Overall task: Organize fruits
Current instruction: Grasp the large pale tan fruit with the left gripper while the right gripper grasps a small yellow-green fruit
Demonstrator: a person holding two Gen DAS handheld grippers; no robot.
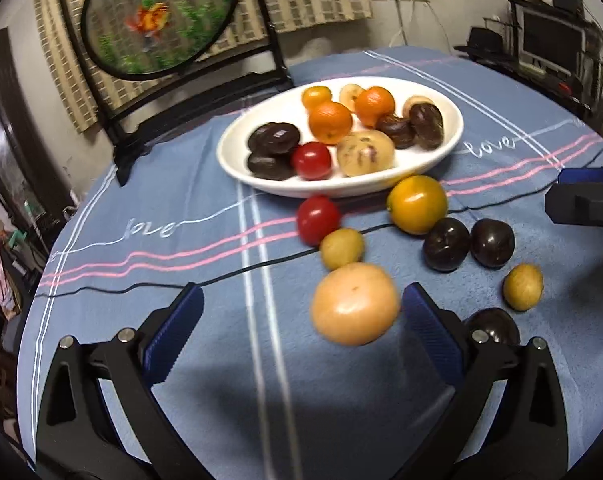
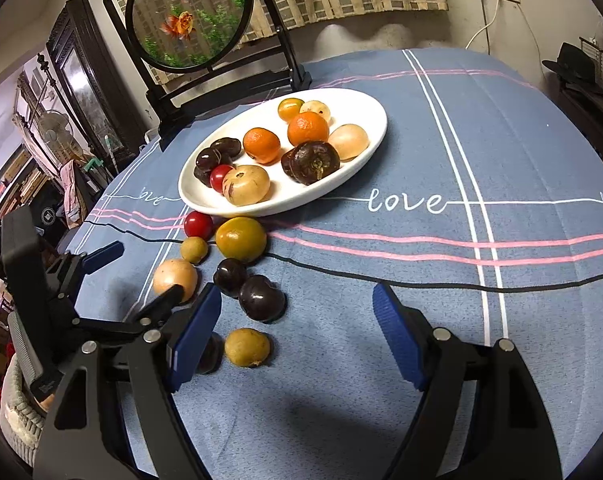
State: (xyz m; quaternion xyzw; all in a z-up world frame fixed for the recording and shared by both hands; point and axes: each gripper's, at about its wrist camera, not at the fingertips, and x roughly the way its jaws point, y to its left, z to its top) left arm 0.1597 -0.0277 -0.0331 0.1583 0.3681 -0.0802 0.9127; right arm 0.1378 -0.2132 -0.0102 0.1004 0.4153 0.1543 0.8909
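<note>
Left wrist view shows a blue tablecloth (image 1: 181,208) carrying a white oval plate (image 1: 237,160) already loaded with oranges, dark fruits and a tomato. Loose fruits lie just in front of it. The left gripper (image 1: 301,312) is spread wide around a pale peach-coloured fruit (image 1: 355,304), seemingly not touching it. The right gripper (image 2: 297,320) hangs wide open, holding nothing, beside a small yellow fruit (image 2: 247,347).

I'm looking at a matt blue woven tablecloth (image 2: 441,152) with a slightly fuzzy nap. The white oval glazed dish (image 1: 237,160) is shining, ceramic by the look. Smooth red tomatoes (image 1: 318,220) and dark purple plums (image 1: 447,245) are glinting glossy. My gripper's ribbed blue pads (image 2: 397,336) are looking like matt plastic, with bright metal pins.
</note>
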